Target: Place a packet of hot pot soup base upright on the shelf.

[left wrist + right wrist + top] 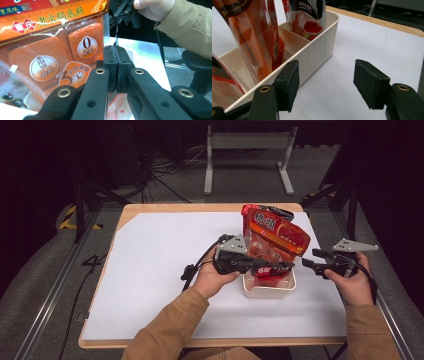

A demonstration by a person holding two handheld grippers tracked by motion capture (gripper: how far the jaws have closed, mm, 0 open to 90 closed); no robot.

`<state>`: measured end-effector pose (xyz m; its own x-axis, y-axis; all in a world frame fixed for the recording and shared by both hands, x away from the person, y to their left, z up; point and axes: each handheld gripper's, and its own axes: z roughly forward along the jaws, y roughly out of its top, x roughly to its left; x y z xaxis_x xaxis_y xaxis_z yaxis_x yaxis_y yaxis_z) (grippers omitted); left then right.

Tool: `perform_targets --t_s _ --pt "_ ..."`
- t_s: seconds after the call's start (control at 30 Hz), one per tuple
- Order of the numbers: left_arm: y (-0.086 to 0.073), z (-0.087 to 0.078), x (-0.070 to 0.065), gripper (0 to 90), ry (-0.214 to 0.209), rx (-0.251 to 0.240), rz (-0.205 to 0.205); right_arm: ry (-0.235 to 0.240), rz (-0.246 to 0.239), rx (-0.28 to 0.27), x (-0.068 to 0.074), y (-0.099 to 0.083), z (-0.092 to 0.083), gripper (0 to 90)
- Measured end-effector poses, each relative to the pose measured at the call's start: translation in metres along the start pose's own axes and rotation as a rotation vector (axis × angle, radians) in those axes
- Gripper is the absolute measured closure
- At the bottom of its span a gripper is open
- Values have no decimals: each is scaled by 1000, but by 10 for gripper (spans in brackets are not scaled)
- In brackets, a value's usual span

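A white divided bin (269,293) stands right of the table's middle. A large orange packet (278,238) leans upright out of it, and a red and black packet (261,212) stands behind. My left gripper (287,267) reaches in from the left, its jaws lying across a small red packet (272,270) at the bin's front. In the left gripper view the left gripper (117,72) has its pads pressed together on a thin film edge, with the orange packet (50,57) just to their left. My right gripper (327,82) is open beside the bin's wall (317,50), nothing between its jaws.
White sheet (165,270) covers the wooden table; its bare left half lies beyond the left hand. A metal stand (247,155) and cables are on the floor behind. The table's right edge (387,23) is close to the bin.
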<state>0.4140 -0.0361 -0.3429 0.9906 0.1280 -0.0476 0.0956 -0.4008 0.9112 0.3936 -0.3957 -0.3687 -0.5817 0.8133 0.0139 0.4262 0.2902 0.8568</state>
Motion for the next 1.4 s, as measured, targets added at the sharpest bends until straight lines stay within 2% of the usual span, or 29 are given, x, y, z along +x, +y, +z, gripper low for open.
perform_targets --t_s 0.13,0.27,0.47,0.57,0.67,0.77,0.87,1.0,1.07,1.1,1.2,1.37,1.4 --pt "-2 -1 1 851 5 6 -15 1 -1 1 0 0 0 382" --pt "-3 -2 2 770 13 8 -28 3 0 1 0 0 1 381" --pt "-2 -8 0 584 38 -9 -44 8 -3 4 1 1 3 378" --pt "0 -13 -2 466 66 -22 -55 10 2 2 1 2 4 376" --pt "2 -21 -5 444 77 -31 -48 10 4 2 1 2 4 375" --pt "4 -30 -6 418 100 -25 -61 9 0 8 1 1 5 374" --pt "5 -42 -8 402 147 4 -75 11 0 4 1 1 4 374" --pt "4 -59 -9 388 204 6 -93 11 5 -4 2 1 2 372" --pt "3 -64 -9 386 214 3 -94 10 4 -5 2 1 2 371" --pt "2 -74 -10 383 234 -4 -96 9 4 -6 2 1 2 371" --pt "0 -86 -11 373 245 -10 -95 9 0 -8 3 1 2 368" --pt "-8 -111 -12 360 296 -17 -95 14 3 -14 3 0 1 365" --pt "-11 -118 -13 359 310 -26 -106 14 3 -15 3 0 1 365"
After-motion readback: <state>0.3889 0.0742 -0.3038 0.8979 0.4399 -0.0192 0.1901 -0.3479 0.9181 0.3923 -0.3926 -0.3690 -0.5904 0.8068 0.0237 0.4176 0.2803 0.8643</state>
